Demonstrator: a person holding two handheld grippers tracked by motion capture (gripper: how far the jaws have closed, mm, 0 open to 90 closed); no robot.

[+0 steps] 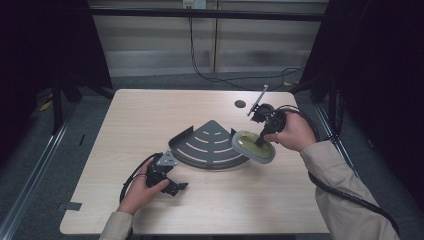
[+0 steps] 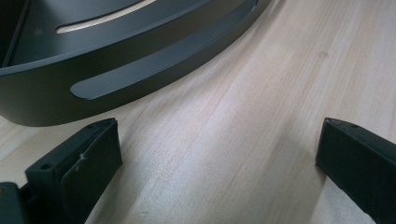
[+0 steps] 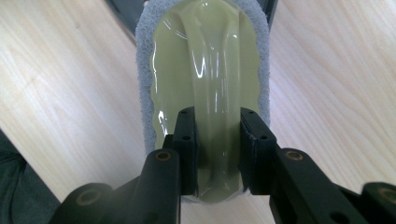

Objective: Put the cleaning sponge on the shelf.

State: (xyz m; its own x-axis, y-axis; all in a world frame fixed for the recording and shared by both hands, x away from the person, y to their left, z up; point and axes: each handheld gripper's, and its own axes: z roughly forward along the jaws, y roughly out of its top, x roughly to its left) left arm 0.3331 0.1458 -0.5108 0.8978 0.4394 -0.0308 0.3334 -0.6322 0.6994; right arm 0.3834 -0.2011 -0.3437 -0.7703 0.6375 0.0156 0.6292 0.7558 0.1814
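A dark grey fan-shaped rack (image 1: 210,145) with slots lies in the middle of the table. My right gripper (image 1: 263,141) is shut on the raised handle of a pale green scrubber with a grey-white pad (image 1: 253,146), held just above the rack's right edge. In the right gripper view the jaws clamp the glossy ridge of the scrubber (image 3: 205,65). My left gripper (image 1: 175,189) rests on the table in front of the rack's left end, open. In the left gripper view its fingers (image 2: 88,163) stand wide apart over bare wood, with the rack's curved wall (image 2: 116,70) just beyond.
The light wood table (image 1: 150,110) has a small round dark hole (image 1: 240,104) at the back right. Black cables trail from both grippers. Dark curtains flank the table, and a metal rail (image 1: 35,170) runs along the floor at the left.
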